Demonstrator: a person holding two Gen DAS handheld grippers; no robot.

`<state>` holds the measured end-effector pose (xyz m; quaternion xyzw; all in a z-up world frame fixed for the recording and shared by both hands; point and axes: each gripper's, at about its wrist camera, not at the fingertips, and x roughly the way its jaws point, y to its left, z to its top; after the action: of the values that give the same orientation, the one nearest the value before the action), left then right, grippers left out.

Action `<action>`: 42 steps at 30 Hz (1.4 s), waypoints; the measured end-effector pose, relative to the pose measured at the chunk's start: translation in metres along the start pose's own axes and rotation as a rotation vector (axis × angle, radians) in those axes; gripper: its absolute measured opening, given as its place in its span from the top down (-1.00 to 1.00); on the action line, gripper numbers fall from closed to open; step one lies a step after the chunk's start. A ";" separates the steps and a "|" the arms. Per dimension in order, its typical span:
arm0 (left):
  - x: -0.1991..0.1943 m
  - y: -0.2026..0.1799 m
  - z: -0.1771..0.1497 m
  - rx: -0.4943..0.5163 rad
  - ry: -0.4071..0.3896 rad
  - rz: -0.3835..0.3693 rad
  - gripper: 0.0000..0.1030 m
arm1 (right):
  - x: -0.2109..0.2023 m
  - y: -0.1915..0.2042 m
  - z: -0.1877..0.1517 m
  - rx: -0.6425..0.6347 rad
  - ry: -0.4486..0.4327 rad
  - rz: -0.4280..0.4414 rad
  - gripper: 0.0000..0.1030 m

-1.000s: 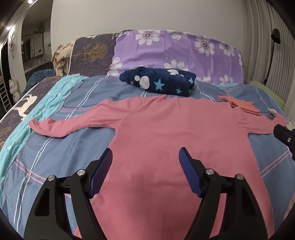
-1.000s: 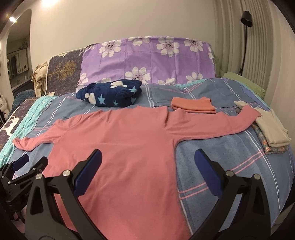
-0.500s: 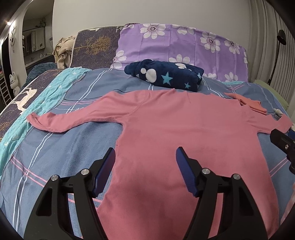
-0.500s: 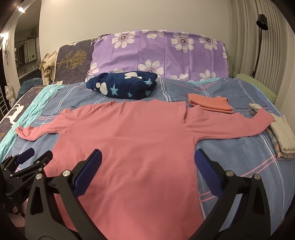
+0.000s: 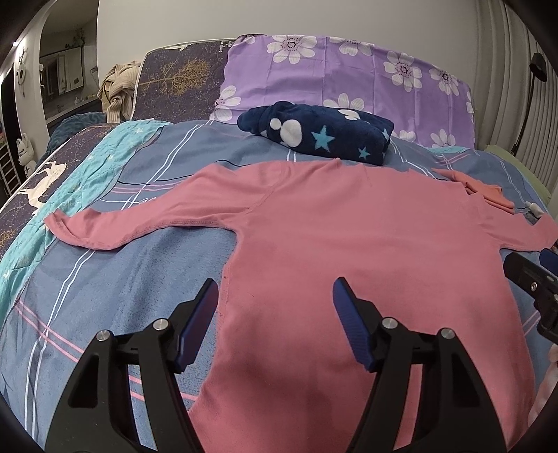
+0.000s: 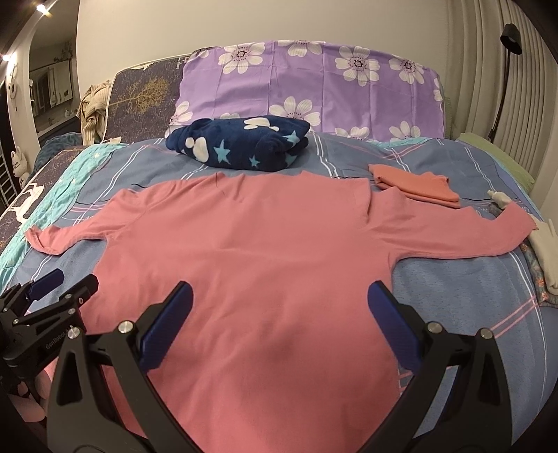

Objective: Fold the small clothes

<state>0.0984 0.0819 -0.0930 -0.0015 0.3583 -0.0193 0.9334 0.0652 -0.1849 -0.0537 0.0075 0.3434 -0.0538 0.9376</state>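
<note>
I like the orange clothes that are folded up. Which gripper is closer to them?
The right gripper. The folded orange clothes lie ahead of it, a little to its right. The left gripper is farther, across the pink shirt.

Bed (image 6: 453,278) with blue-grey striped cover fills foreground. Purple floral pillow (image 6: 314,83) propped against plain pale wall (image 6: 244,24); dark tree-print cushion (image 6: 143,94) beside it. Teal quilt (image 5: 69,195) along bed's left edge. Black floor lamp (image 6: 505,69) in right corner before ribbed cream curtain (image 6: 488,87). Arched opening (image 5: 31,69) at left; ceiling spotlights (image 6: 42,8) lit, warm light.
</note>
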 end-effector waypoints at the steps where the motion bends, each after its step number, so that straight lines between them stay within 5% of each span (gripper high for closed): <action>1: 0.001 0.001 0.000 0.001 0.001 0.003 -0.35 | 0.001 -0.001 0.000 -0.003 0.000 -0.001 -0.96; 18: 0.022 0.037 0.012 -0.045 0.040 0.036 -0.47 | 0.043 -0.021 0.002 -0.005 0.094 -0.018 -0.96; 22: 0.035 0.091 0.024 -0.189 0.060 0.014 -0.44 | 0.051 -0.023 0.005 -0.025 0.105 -0.026 -0.96; 27: 0.061 0.215 0.033 -0.479 0.082 0.166 -0.03 | 0.057 -0.029 0.008 -0.031 0.093 -0.034 -0.96; 30: 0.076 0.269 0.036 -0.582 0.107 0.241 -0.03 | 0.066 -0.033 0.008 -0.029 0.099 -0.042 -0.96; 34: 0.102 0.306 0.043 -0.677 0.144 0.260 -0.05 | 0.076 -0.036 0.009 -0.013 0.113 -0.039 -0.96; 38: 0.125 0.322 0.048 -0.700 0.193 0.374 -0.04 | 0.080 -0.035 0.009 -0.017 0.118 -0.030 -0.96; 39: 0.126 0.321 0.052 -0.690 0.192 0.397 0.01 | 0.079 -0.035 0.009 -0.020 0.116 -0.030 -0.96; 41: 0.126 0.324 0.060 -0.669 0.184 0.392 0.86 | 0.078 -0.037 0.010 -0.020 0.111 -0.032 -0.96; 42: 0.124 0.325 0.062 -0.674 0.171 0.365 0.91 | 0.078 -0.039 0.010 -0.016 0.109 -0.034 -0.96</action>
<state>0.2436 0.4016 -0.1349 -0.2427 0.4153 0.2659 0.8354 0.1264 -0.2316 -0.0954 -0.0031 0.3944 -0.0665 0.9165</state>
